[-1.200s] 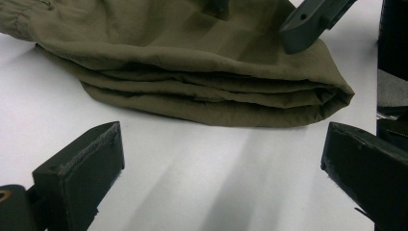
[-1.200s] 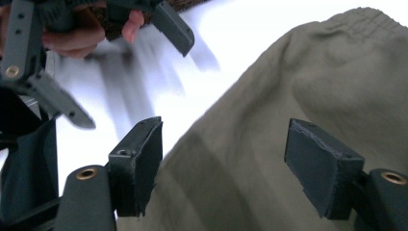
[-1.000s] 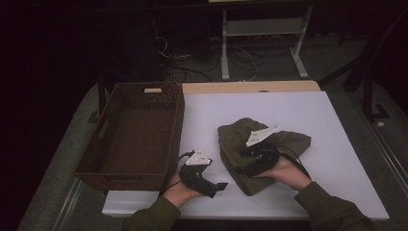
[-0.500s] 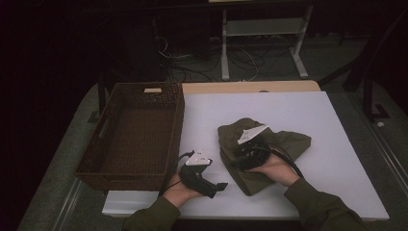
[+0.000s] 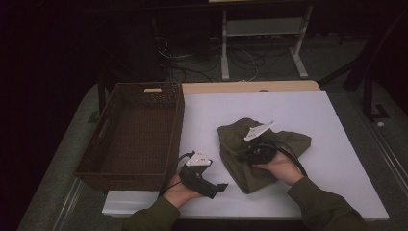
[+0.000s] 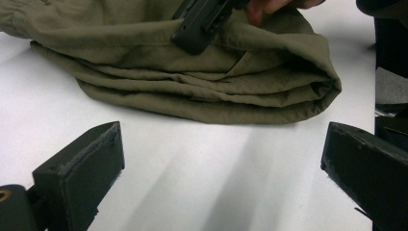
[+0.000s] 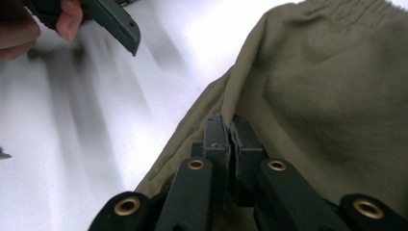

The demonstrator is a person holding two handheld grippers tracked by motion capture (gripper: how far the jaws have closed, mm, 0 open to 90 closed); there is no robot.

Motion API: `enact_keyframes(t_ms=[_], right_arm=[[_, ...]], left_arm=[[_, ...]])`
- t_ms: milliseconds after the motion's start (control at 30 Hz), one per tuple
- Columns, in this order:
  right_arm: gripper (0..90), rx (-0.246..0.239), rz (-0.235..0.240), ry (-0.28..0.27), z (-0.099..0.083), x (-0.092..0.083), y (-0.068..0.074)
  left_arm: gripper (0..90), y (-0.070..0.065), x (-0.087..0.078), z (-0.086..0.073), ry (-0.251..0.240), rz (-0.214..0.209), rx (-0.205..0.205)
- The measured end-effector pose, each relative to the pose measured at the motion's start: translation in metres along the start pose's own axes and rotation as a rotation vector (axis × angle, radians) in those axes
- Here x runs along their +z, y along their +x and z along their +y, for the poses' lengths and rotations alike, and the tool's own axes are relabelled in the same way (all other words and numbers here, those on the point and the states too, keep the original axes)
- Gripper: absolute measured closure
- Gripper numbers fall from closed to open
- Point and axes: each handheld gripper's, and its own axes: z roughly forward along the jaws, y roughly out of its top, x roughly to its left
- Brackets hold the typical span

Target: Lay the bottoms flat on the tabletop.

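Our right gripper (image 7: pixel 229 126) has just clamped its jaws on a fold of the olive garment (image 5: pixel 260 147) | garment crumpled mid-table, right of the wicker basket (image 5: pixel 134 134) | our left gripper (image 5: pixel 219 186) gapes unladen nearby.

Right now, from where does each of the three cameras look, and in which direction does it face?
High view: sits above the person's side, looks forward and down on the white table, the basket and the olive garment; both forearms and hands show.
Left gripper view: rides on the left gripper, looks level across the table at the garment; its two jaws stand wide apart.
Right gripper view: rides on the right gripper, looks along jaws pinched on a fold of the garment.
Shared: both gripper views show the garment and the other gripper.
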Motion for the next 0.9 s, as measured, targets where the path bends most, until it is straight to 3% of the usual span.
enact_keyframes(t_ms=[167,267,433,533,900], right_arm=[[86.6,-0.028,-0.007,-0.027,-0.001,-0.013,0.005],[86.6,-0.038,-0.021,-0.06,-0.007,-0.031,0.006],[86.6,-0.033,-0.043,-0.079,-0.017,-0.05,0.005],[86.7,-0.019,-0.074,-0.098,-0.028,-0.068,0.001],[86.7,0.049,-0.132,-0.113,-0.059,-0.1,-0.017]], left_arm=[[1.0,0.0,0.0,0.0,0.0,0.001,0.002],[1.0,0.0,0.0,0.0,0.001,0.002,0.001],[1.0,0.0,0.0,0.0,0.0,0.003,0.002],[1.0,0.0,0.0,0.0,0.0,0.004,0.002],[1.0,0.0,0.001,0.0,0.001,0.003,-0.002]])
